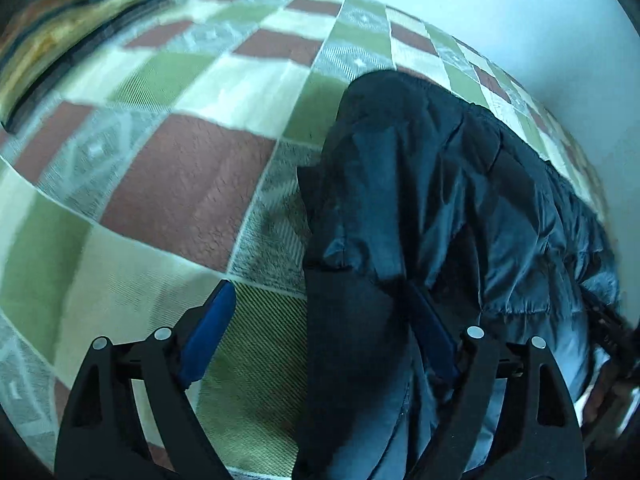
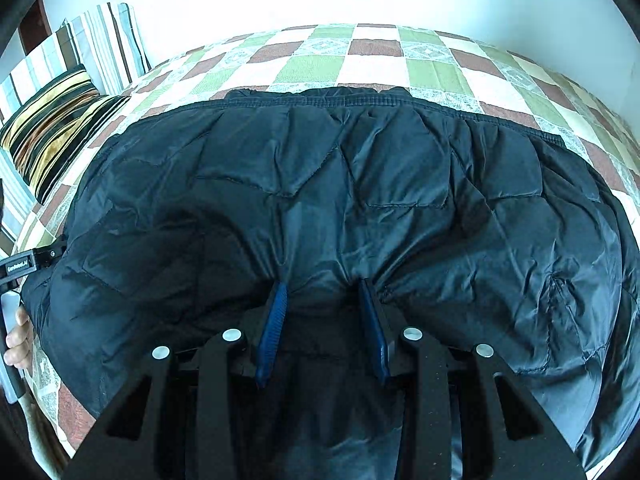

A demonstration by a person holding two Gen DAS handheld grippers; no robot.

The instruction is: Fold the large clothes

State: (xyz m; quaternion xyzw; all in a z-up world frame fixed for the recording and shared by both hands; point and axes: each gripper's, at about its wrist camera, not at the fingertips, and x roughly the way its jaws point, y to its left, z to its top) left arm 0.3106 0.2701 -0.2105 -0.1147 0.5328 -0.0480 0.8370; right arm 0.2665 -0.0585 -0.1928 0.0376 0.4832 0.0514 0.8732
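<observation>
Dark navy, quilted and slightly glossy: jacket (image 2: pixel 360 200) spread wide over a checked bedspread (image 2: pixel 372 64) of green, brown, cream and patterned grey squares. Stitched in angular panels, creased and puffy, with a ribbed or gathered band along the far edge. Fills most of the right wrist view; in the left wrist view, seen as a bunched, folded edge (image 1: pixel 420 208) running up the right half, with bare bedspread (image 1: pixel 180 184) to the left. Right gripper (image 2: pixel 324 292) partly closed, blue pads (image 2: pixel 274 320) pinching a ridge of the fabric near the nearer edge, wrinkles fanning out from both tips. Left gripper (image 1: pixel 320 300) spread wide, one blue pad (image 1: pixel 210 328) clear over the bedspread, the other half hidden against the jacket's dark fold; fabric lying between the fingers, no pinch visible. Striped cushion (image 2: pixel 52 132) in gold, black and brown at the far left, with pale striped pillows (image 2: pixel 104 44) behind. At the left margin of the right wrist view, a hand (image 2: pixel 18 340) around a handle, and a small black tag (image 2: pixel 20 266) with white lettering, too small to read with confidence. No brand or label legible on the jacket.
</observation>
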